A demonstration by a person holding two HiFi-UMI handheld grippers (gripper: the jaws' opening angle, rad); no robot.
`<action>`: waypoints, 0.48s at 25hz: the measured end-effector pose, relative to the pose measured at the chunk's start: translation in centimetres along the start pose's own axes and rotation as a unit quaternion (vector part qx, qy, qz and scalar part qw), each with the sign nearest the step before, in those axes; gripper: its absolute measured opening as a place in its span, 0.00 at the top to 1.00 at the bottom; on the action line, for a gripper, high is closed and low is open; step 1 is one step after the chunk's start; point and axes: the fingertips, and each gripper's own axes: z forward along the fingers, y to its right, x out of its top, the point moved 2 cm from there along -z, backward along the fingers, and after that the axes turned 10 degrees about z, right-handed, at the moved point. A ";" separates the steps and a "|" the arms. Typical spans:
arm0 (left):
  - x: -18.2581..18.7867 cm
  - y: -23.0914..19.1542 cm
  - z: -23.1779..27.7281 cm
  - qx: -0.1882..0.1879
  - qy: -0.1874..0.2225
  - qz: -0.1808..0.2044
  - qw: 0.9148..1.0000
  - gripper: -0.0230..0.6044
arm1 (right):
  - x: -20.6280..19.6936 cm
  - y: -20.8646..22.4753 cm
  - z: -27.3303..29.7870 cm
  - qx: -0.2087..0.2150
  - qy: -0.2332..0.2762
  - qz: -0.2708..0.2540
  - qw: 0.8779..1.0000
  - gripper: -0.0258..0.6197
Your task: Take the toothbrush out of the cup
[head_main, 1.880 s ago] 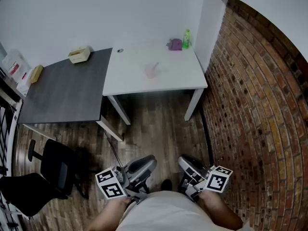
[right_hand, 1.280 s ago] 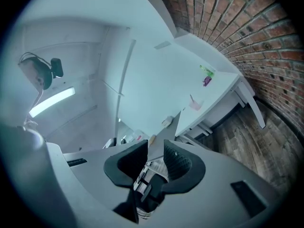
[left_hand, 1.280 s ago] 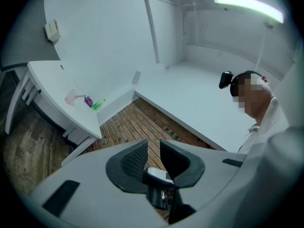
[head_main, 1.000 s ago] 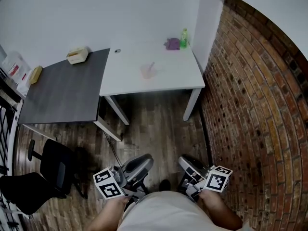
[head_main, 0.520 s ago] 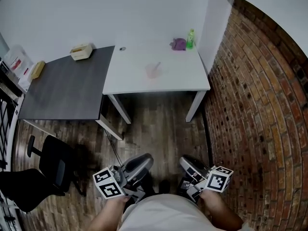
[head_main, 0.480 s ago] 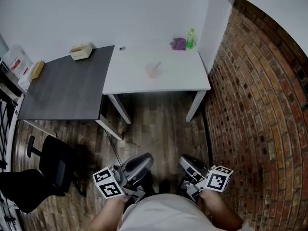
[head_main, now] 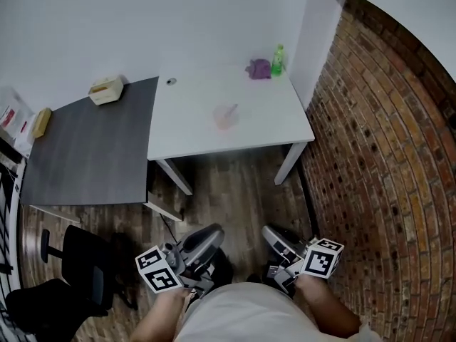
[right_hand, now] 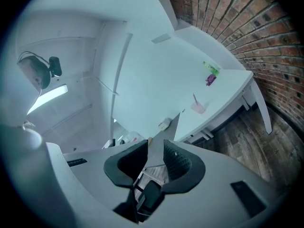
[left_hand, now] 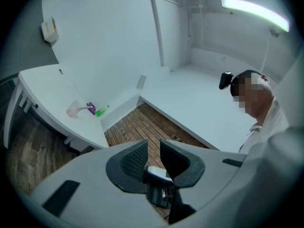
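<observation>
A translucent pink cup (head_main: 226,117) with a toothbrush (head_main: 230,110) leaning in it stands near the middle of the white table (head_main: 192,130), far ahead of me. The cup also shows small in the left gripper view (left_hand: 73,109) and the right gripper view (right_hand: 198,107). Both grippers hang low by the person's waist, over the wooden floor, well short of the table. My left gripper (head_main: 212,232) (left_hand: 153,146) and right gripper (head_main: 269,232) (right_hand: 155,146) each have their jaws drawn together to a narrow slit with nothing between them.
A green bottle (head_main: 277,59) and a purple object (head_main: 258,68) sit at the white table's far right corner. A dark grey table (head_main: 85,148) with a small box (head_main: 107,90) adjoins on the left. An office chair (head_main: 78,276) stands at lower left; a brick wall (head_main: 385,155) runs along the right.
The head view has shifted, and the tables now sit a little lower and closer in it. Both grippers stay by the waist, jaws unchanged.
</observation>
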 end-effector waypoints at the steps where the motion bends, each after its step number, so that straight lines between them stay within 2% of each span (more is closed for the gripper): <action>1: 0.7 -0.8 0.0 -0.002 -0.002 -0.001 1.000 0.86 | 0.4 0.0 1.0 -0.002 0.005 0.001 1.000 0.80; 7: 4.3 -5.1 -0.7 -0.015 -0.013 -0.008 1.000 0.86 | 1.8 -0.4 6.1 -0.018 0.023 -0.008 1.000 0.80; 12: 5.8 -7.9 -1.0 -0.027 -0.023 -0.016 0.999 0.86 | 2.9 -0.6 8.8 -0.032 0.040 -0.021 0.998 0.80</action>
